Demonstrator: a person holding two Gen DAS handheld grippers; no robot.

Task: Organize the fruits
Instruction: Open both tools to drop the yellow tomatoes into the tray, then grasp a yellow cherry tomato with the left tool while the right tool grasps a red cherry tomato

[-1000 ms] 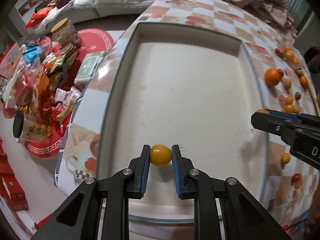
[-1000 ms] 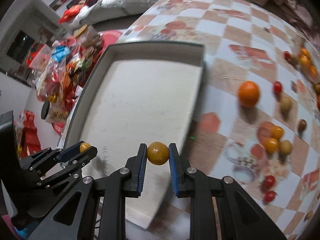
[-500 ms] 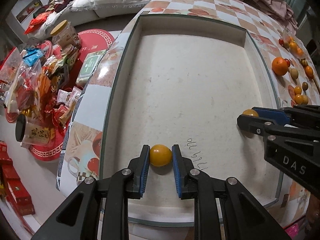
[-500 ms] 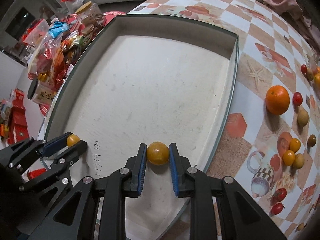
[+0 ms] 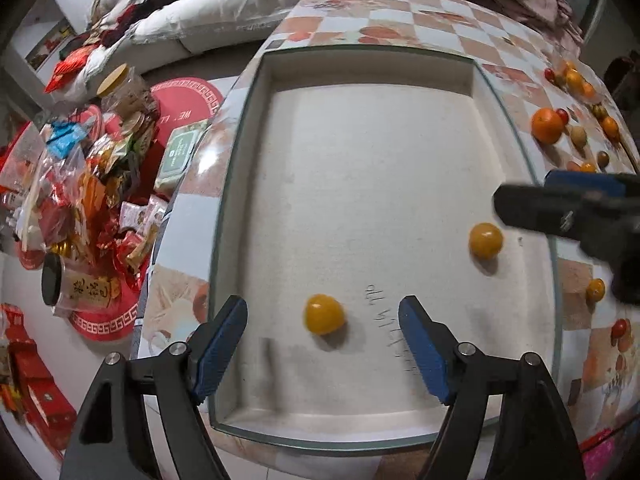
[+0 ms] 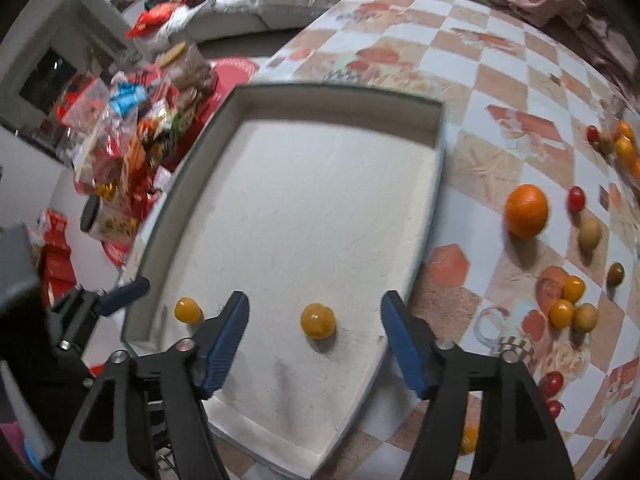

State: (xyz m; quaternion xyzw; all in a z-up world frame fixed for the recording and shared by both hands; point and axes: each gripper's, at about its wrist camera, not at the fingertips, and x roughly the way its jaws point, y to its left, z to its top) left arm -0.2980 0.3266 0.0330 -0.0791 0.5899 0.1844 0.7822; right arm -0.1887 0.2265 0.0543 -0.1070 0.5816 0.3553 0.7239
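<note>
Left gripper (image 5: 323, 338) opening, blue pads standing wide apart, yellow cherry tomato (image 5: 324, 314) lying loose between them on tray floor, touching neither pad. Right gripper (image 6: 315, 334) opening likewise, second yellow tomato (image 6: 317, 320) sitting free between its pads, near tray's near-right rim. White tray (image 6: 430, 216) resting on checkered tablecloth (image 6: 496, 80). Right of tray: orange (image 6: 526, 211), red cherry tomato (image 6: 576, 199), other small fruits lying scattered. Left of tray, beyond table edge: snack packets (image 5: 80, 184) lying piled.
</note>
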